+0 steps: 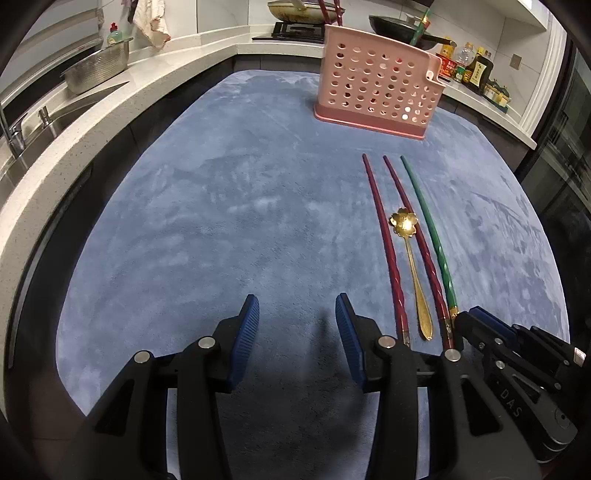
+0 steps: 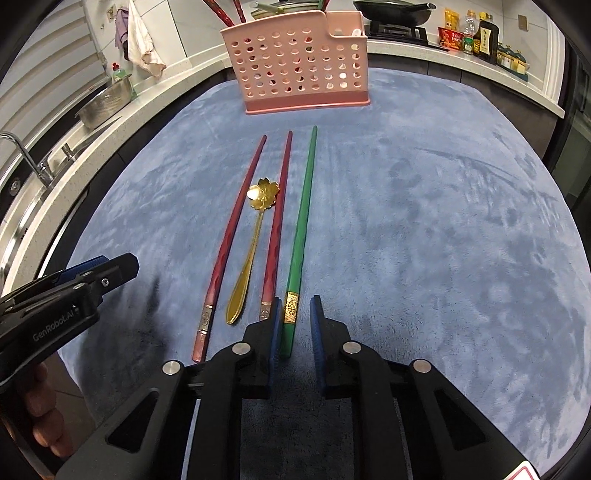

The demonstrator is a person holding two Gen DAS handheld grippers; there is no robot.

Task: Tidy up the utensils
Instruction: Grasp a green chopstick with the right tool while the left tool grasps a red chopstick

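1. The green chopstick lies at frame centre on the blue mat, beside two red chopsticks and a gold spoon, below the pink caddy.
2. The right gripper straddles its gold-banded butt, jaws narrowly apart, not yet clamped.
3. The left gripper hovers wide and empty.
4. The chopstick looks light, stiff and slick; the thicker butt end likely offers the surest hold.

Hidden ends and cropped tops

Butt of the green chopstick covered by the right hand-held gripper in the right view; contents of the pink holder mostly screened by its perforated wall, tops cropped; bottle labels unreadable.
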